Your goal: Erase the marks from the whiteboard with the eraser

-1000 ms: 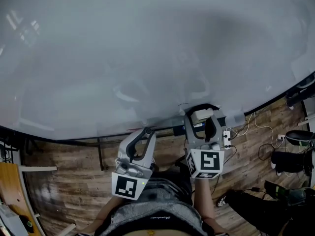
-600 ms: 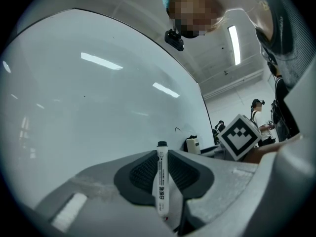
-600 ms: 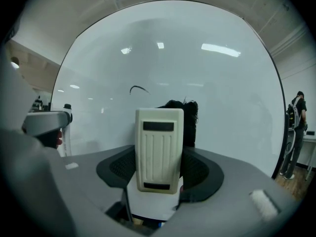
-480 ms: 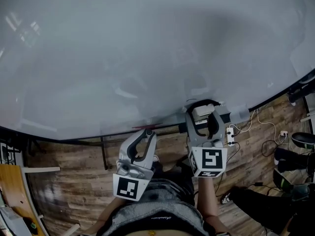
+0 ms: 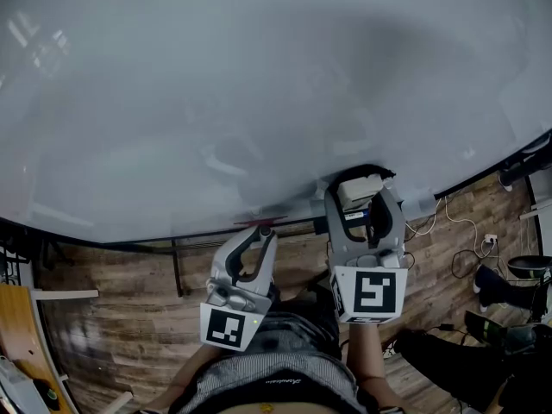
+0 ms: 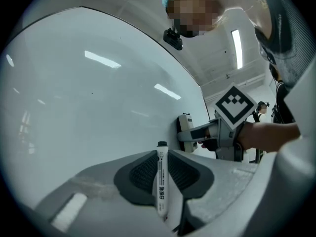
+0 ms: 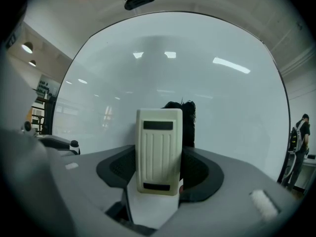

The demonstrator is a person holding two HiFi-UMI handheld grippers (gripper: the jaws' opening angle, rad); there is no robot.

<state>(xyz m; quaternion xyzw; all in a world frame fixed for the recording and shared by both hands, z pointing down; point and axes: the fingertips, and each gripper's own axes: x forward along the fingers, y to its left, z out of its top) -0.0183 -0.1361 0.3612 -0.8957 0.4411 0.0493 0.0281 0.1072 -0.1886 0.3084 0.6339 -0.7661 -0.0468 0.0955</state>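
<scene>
Right tool (image 5: 364, 203): jaws are clamping on the cream ribbed eraser (image 7: 158, 149), which is standing lengthwise along the jaws with its dark felt face turned to the tool's right. No brand or lettering is showing on its back, only two dark blank bars. Left tool (image 5: 256, 233): jaws are pinching a white marker (image 6: 162, 181), long axis running straight out along the jaws, black end pointing forward; its barrel is carrying small vertical Chinese print, seemingly 白板笔. The eraser is sitting at the lower edge of the whiteboard (image 5: 259, 84), the board lying directly ahead of and above the right tool, so the right hand is being the nearer one and the judged move is an upward, sideways sweep. Whether felt is touching the surface cannot be told. A faint reddish streak (image 5: 254, 220) is showing at the board's lower edge just ahead of the left tool, possibly a mark; elsewhere the board is showing only shadows and light reflections. Beyond and below, a wooden floor (image 5: 112, 317) is carrying white cables (image 5: 435, 222).
</scene>
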